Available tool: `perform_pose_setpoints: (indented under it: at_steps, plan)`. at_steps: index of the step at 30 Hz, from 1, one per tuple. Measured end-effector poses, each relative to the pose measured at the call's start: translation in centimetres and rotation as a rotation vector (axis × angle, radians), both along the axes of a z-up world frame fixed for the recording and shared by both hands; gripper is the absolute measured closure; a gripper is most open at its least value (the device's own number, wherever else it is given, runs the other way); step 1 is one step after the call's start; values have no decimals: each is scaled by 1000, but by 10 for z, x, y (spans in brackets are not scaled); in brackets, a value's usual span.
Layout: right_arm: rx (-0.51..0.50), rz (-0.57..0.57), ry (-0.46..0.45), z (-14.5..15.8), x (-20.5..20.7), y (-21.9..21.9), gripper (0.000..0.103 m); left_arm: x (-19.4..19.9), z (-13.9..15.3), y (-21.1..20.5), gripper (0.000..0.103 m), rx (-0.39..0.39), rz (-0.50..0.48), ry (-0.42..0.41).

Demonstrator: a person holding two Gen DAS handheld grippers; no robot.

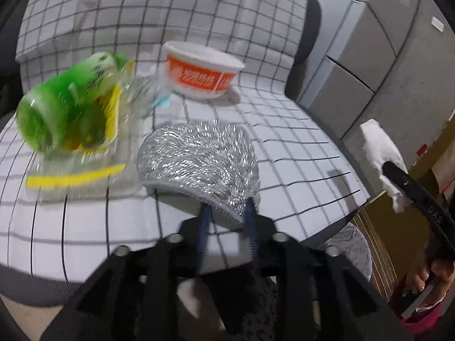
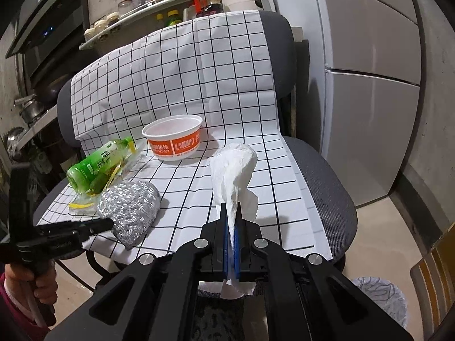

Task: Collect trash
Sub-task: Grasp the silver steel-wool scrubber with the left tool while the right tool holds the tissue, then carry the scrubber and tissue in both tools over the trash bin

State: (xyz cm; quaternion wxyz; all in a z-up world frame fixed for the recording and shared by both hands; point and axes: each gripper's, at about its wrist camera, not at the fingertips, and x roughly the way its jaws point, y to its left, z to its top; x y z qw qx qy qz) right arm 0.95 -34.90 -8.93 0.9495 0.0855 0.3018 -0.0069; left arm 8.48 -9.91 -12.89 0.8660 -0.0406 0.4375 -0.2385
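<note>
A silver steel-wool scouring pad (image 1: 199, 159) lies on the checked cloth (image 1: 284, 147) over a chair seat. My left gripper (image 1: 227, 207) has its blue fingers at the pad's near edge, set apart on either side of it. It also shows in the right wrist view (image 2: 109, 223) against the pad (image 2: 129, 204). My right gripper (image 2: 231, 207) is shut on a crumpled white tissue (image 2: 233, 167), held above the seat; the tissue also shows in the left wrist view (image 1: 381, 153). A green bottle (image 2: 93, 164) lies on a clear yellow wrapper (image 1: 85, 167). An orange-and-white bowl (image 2: 175, 139) stands behind.
The grey office chair (image 2: 321, 176) has its back draped with the cloth. A grey fridge (image 2: 369, 85) stands to the right. Kitchen shelves with jars (image 2: 128, 14) are behind. A patterned round object (image 2: 381, 301) lies on the floor.
</note>
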Motion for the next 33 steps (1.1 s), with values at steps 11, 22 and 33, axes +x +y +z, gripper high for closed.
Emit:
perform_pose_setpoints:
  at_steps: [11,22,33]
  plan:
    - [4,14,14,-4,1,2,99,-7,24,-15,26,173,18,-214]
    - [9,1,23,-8,1,-7,99,18,-1,-26,95,257,48,-129]
    - [42,-103,-26,-1,-38,-51,99,-35,56,-75,96,-28,-203,-198]
